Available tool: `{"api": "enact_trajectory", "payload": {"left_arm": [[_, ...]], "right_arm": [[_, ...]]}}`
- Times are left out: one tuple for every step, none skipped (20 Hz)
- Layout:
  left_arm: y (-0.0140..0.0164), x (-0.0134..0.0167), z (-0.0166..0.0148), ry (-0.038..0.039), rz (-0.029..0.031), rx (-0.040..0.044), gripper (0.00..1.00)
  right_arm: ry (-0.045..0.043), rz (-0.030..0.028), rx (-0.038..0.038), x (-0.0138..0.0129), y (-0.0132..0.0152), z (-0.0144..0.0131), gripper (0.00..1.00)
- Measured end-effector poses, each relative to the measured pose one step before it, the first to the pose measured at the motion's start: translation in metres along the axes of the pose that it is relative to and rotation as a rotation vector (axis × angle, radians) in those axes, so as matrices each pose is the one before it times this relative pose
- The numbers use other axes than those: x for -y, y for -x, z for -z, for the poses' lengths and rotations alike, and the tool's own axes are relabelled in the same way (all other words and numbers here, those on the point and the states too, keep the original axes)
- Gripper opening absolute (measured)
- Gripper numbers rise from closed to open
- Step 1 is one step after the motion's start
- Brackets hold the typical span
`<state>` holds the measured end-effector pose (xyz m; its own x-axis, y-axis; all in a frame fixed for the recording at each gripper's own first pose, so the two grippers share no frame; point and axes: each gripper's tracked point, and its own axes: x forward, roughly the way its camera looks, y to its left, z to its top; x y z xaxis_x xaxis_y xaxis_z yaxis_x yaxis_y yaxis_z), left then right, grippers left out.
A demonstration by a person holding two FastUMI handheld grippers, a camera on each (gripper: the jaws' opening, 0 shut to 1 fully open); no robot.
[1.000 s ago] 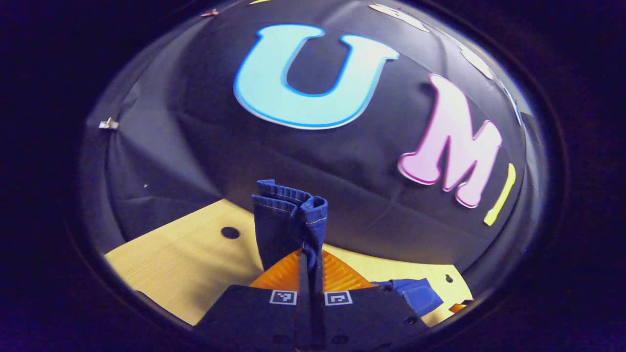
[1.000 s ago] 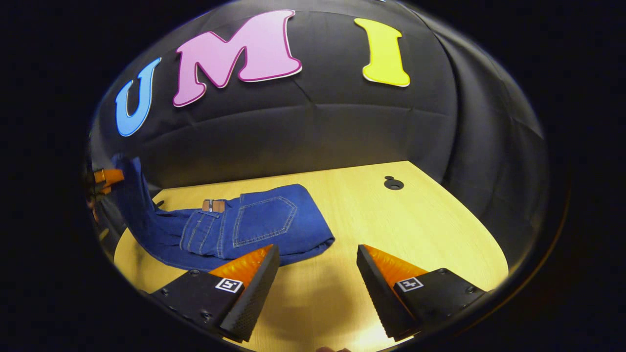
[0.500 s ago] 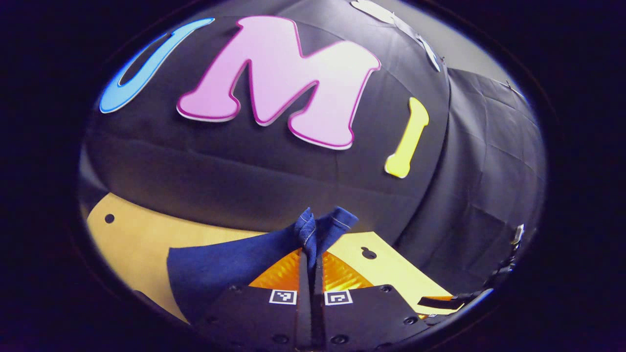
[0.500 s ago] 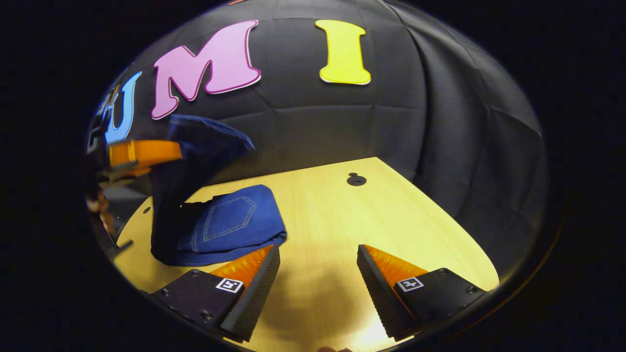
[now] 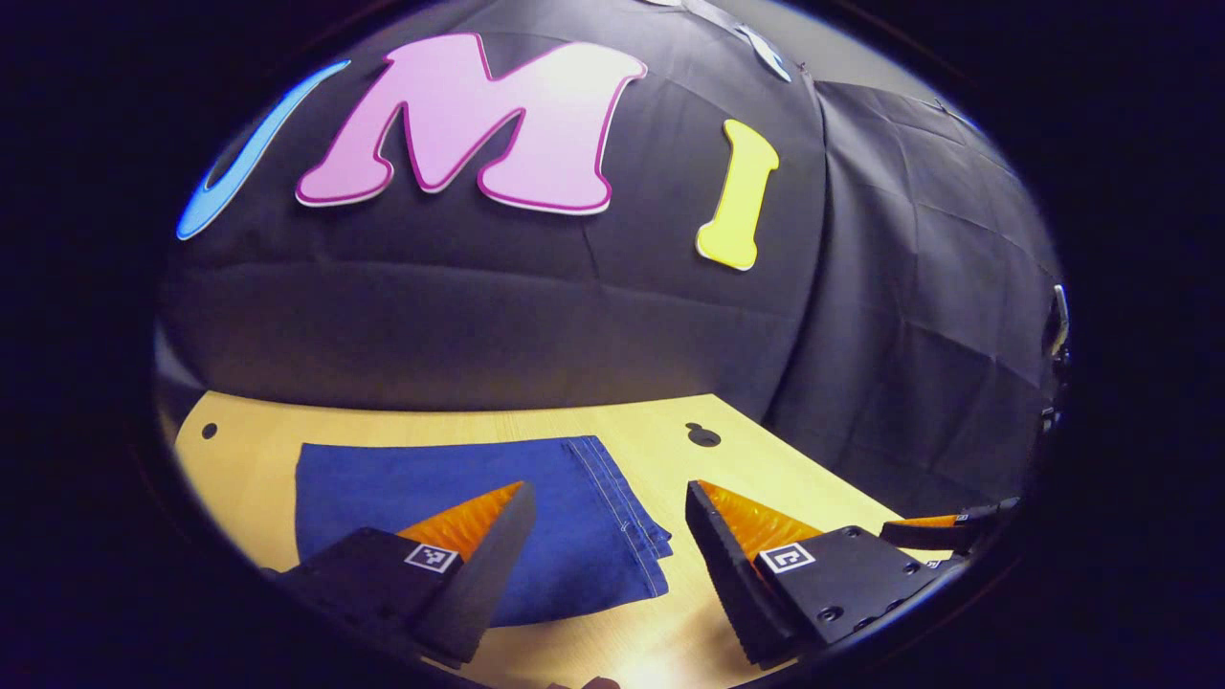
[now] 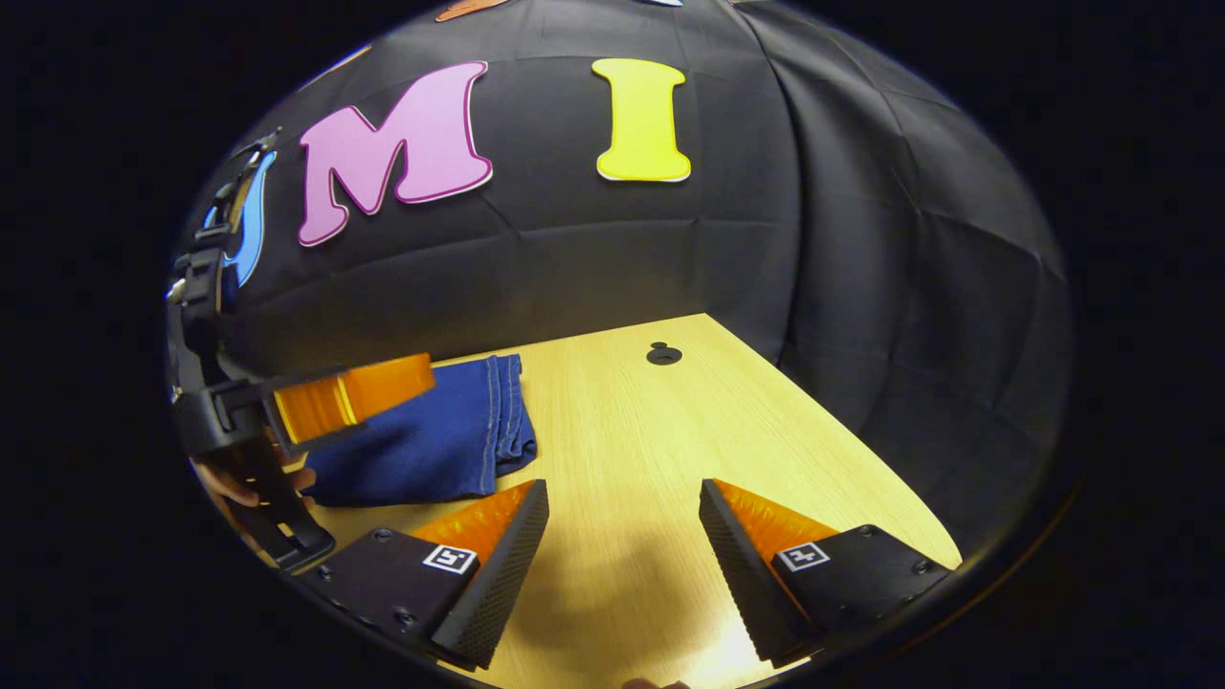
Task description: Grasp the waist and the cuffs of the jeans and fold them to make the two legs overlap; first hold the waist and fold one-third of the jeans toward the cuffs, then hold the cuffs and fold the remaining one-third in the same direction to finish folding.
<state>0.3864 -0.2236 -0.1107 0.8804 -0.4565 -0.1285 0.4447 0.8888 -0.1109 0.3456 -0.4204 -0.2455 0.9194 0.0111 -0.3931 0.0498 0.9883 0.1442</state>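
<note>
Bare table lies right of the folded jeans.

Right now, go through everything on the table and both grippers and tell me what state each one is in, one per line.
jeans: folded into a flat stack, lying on the table, cuffs on top at the stack's edge, free of both grippers.
left gripper: open, hovering above the jeans' cuff edge.
right gripper: open, over bare wood, holding nothing.
table: light wood, with the jeans on it and a round hole near the back.

Near corner of the folded jeans hidden behind a finger; hand mostly hidden behind left gripper.
</note>
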Motion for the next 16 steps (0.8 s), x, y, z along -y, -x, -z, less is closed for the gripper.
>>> {"api": "enact_trajectory", "payload": {"left_arm": [[0.02447,-0.0049,-0.01447,0.00682,-0.01799,0.03337,0.98],[0.02573,-0.0074,-0.01327,0.00041,-0.01804,0.0282,0.98],[0.02742,-0.00811,-0.01355,-0.00336,-0.02645,0.03167,0.98],[0.02795,-0.00742,-0.0147,-0.00867,-0.02484,0.02895,0.98],[0.03029,-0.01101,-0.01463,-0.01108,-0.0343,0.02702,0.98],[0.02877,-0.01097,-0.0124,-0.00972,-0.02938,0.01705,0.98],[0.02984,-0.01316,-0.01097,-0.01189,-0.03738,0.01785,0.98],[0.0256,-0.01442,-0.00844,-0.01049,-0.03511,0.01218,0.97],[0.02499,-0.0128,-0.00835,-0.00815,-0.0331,0.01226,0.97],[0.02158,-0.01234,-0.00734,-0.00554,-0.03254,0.01066,0.97],[0.02661,-0.01034,-0.0089,-0.00235,-0.01967,0.01216,0.97],[0.02333,-0.0056,-0.01008,-0.00573,-0.01575,0.00764,0.97],[0.02059,-0.00989,-0.00511,-0.00485,-0.02201,0.00832,0.97],[0.01894,-0.00829,-0.00371,-0.00699,-0.01212,0.00769,0.97],[0.01887,-0.0081,-0.00429,-0.00706,-0.01491,0.01122,0.97],[0.0159,-0.00821,-0.00273,-0.00172,-0.01855,0.00796,0.97]], "right_arm": [[0.00054,-0.00619,0.0101,-0.00485,0.00919,-0.0025,0.97],[0.00237,-0.00484,0.01128,-0.00543,0.01009,-0.00429,0.97],[0.00322,-0.0072,0.01471,-0.00663,0.01178,-0.00499,0.97],[0.0023,-0.01303,0.01441,-0.00816,0.01126,-0.00763,0.97],[0.00422,-0.00847,0.012,-0.00866,0.01549,-0.00621,0.97],[0.00218,-0.00885,0.01936,-0.00723,0.01516,-0.00877,0.97],[-0.00439,-0.01018,0.02336,-0.0092,0.01568,-0.01196,0.97],[-0.00719,-0.01115,0.02658,-0.00952,0.01563,-0.01224,0.97],[-0.00216,-0.00956,0.0296,-0.01061,0.01659,-0.01243,0.97],[0.00326,-0.01017,0.03345,-0.00914,0.0161,-0.01305,0.97],[0.00805,-0.01538,0.03974,-0.01174,0.01698,-0.01597,0.97],[0.01081,-0.01612,0.03132,-0.01087,0.01471,-0.01377,0.97],[0.01138,-0.01902,0.02678,-0.01106,0.01515,-0.01064,0.97],[0.01066,-0.02075,0.02008,-0.01025,0.01461,-0.00944,0.96],[0.00874,-0.01782,0.01639,-0.01055,0.0152,-0.00714,0.97],[0.00659,-0.01789,0.01478,-0.00901,0.01469,-0.00574,0.96]]}}
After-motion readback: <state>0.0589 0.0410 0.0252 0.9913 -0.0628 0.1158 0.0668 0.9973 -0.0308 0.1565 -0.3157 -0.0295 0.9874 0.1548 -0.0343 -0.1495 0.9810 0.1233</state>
